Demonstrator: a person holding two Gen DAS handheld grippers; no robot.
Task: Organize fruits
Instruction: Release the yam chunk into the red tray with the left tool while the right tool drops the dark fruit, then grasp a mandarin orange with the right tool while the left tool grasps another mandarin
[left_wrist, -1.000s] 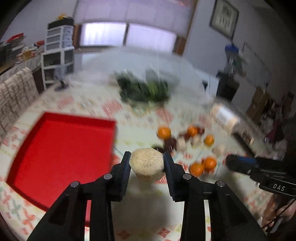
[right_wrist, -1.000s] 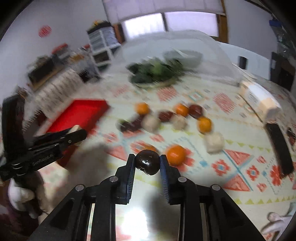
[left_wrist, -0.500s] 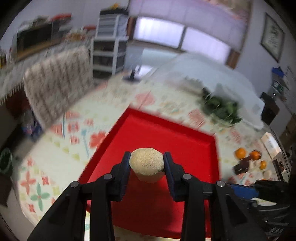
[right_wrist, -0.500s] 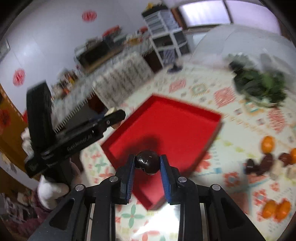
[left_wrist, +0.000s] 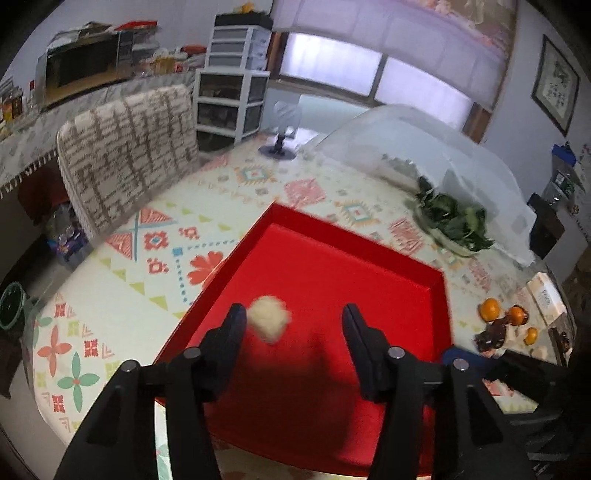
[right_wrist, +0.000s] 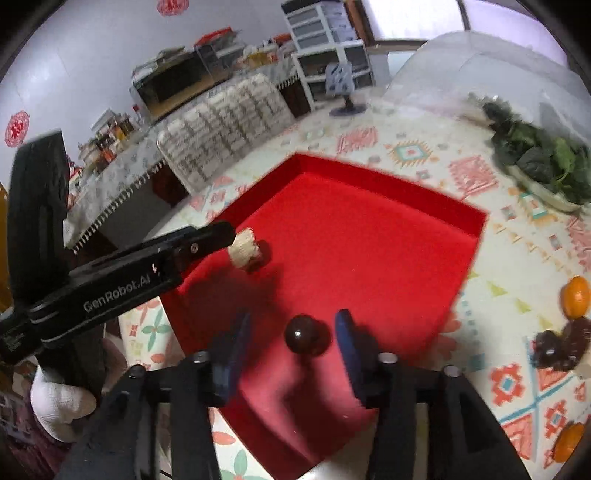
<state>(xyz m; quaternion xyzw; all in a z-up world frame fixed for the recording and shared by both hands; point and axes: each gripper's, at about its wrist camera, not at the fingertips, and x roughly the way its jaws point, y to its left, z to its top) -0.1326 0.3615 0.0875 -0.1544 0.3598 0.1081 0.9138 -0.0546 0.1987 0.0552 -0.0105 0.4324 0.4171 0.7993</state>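
A red tray (left_wrist: 332, 258) lies on the patterned tablecloth; it also shows in the right wrist view (right_wrist: 369, 240). My left gripper (left_wrist: 293, 325) is open over the tray, and a blurred beige fruit (left_wrist: 269, 322) sits loose beside its left finger, also seen in the right wrist view (right_wrist: 243, 251). My right gripper (right_wrist: 291, 336) is open over the tray's near part, with a dark brown round fruit (right_wrist: 302, 333) free between its fingers. Oranges (left_wrist: 489, 309) and dark fruits (left_wrist: 491, 334) lie on the cloth to the right.
A plate of green leaves (left_wrist: 452, 225) sits under a clear dome cover (left_wrist: 406, 147) beyond the tray. A padded chair back (left_wrist: 129, 147) stands at the table's left edge. A small fan stand (left_wrist: 279, 147) is at the far edge.
Both grippers have opened over the red tray. The beige fruit has left the left gripper and the dark fruit has left the right gripper.
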